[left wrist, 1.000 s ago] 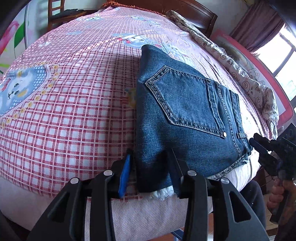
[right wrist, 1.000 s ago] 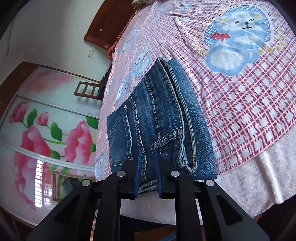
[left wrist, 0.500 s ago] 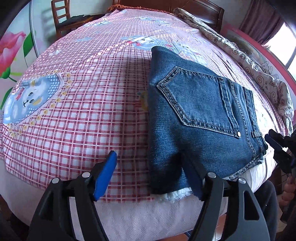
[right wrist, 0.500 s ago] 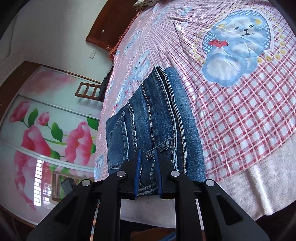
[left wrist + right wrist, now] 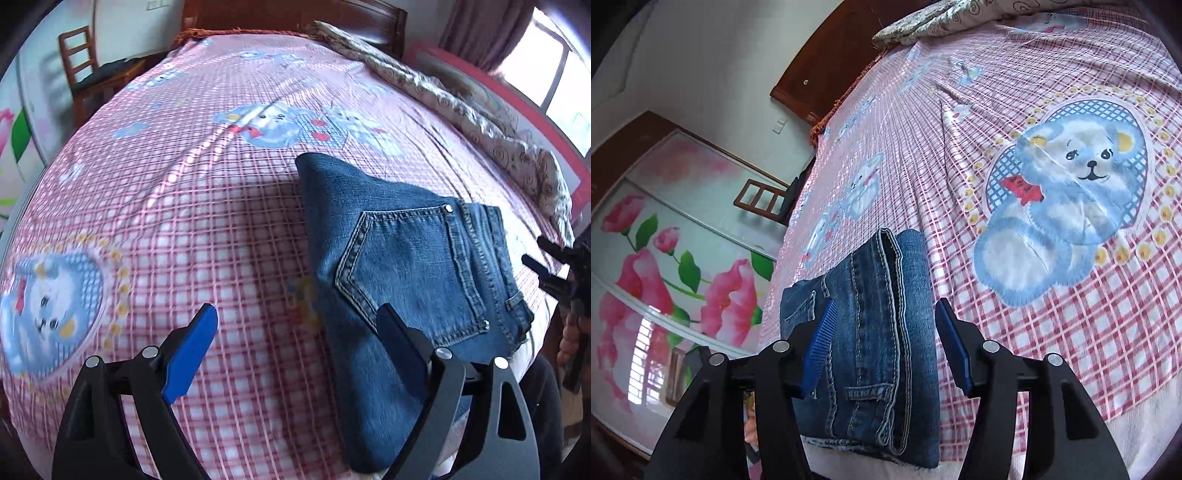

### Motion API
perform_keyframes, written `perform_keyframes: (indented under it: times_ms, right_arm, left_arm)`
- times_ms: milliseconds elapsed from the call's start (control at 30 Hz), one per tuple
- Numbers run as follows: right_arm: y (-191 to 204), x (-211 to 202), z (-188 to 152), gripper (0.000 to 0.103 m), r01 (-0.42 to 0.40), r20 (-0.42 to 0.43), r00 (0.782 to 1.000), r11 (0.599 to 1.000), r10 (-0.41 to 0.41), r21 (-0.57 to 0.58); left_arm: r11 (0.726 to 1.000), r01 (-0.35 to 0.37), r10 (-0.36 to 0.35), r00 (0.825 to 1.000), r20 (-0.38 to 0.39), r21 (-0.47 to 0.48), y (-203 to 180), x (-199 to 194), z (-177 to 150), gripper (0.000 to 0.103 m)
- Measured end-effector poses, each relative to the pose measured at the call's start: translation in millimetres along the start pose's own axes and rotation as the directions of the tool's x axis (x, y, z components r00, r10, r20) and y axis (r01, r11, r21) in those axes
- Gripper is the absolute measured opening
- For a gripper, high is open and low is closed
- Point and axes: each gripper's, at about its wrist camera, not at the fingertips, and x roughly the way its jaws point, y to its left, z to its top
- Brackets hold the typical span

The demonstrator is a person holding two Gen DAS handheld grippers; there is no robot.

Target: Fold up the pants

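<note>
- The folded jeans [image 5: 399,266] lie in a compact stack near the foot edge of the pink checked bedsheet [image 5: 184,221], back pocket [image 5: 410,266] up, waistband and belt loop facing the right gripper [image 5: 884,343].
- No readable label or writing.
- Left gripper [image 5: 295,328]: jaws wide, holding nothing.
- Right gripper: jaws wide, either side of the stack, gripping nothing.

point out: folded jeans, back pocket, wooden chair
folded jeans [image 5: 886,332], right wrist view, on the stacked waistband layers.
back pocket [image 5: 413,266], left wrist view, middle of the pocket panel.
wooden chair [image 5: 79,55], left wrist view, on the backrest slats.
</note>
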Motion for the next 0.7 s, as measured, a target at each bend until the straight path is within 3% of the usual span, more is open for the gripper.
perform_keyframes:
  times_ms: [300,367,600,700]
  right_arm:
    - [1,35,-3,0.055,0.029,-0.097,0.995,0.999,-0.031,-0.020]
    - [-1,36,-8,0.059,0.030,-0.107,0.994,0.999,-0.032,-0.015]
    - [-12,27,-4,0.059,0.020,-0.087,0.996,0.999,-0.017,0.031]
    - [-19,26,0,0.059,-0.017,-0.092,0.996,0.997,0.024,0.077]
  left_arm:
    - [0.993,0.107,-0.109,0.993,-0.049,-0.043,-3,21,6,0.090]
    - [0.992,0.115,-0.117,0.992,-0.055,-0.046,-3,21,8,0.091]
    - [0.983,0.165,-0.170,0.983,-0.066,-0.074,1,19,9,0.092]
    - [0.984,0.165,-0.169,0.984,-0.064,-0.062,-1,18,5,0.092]
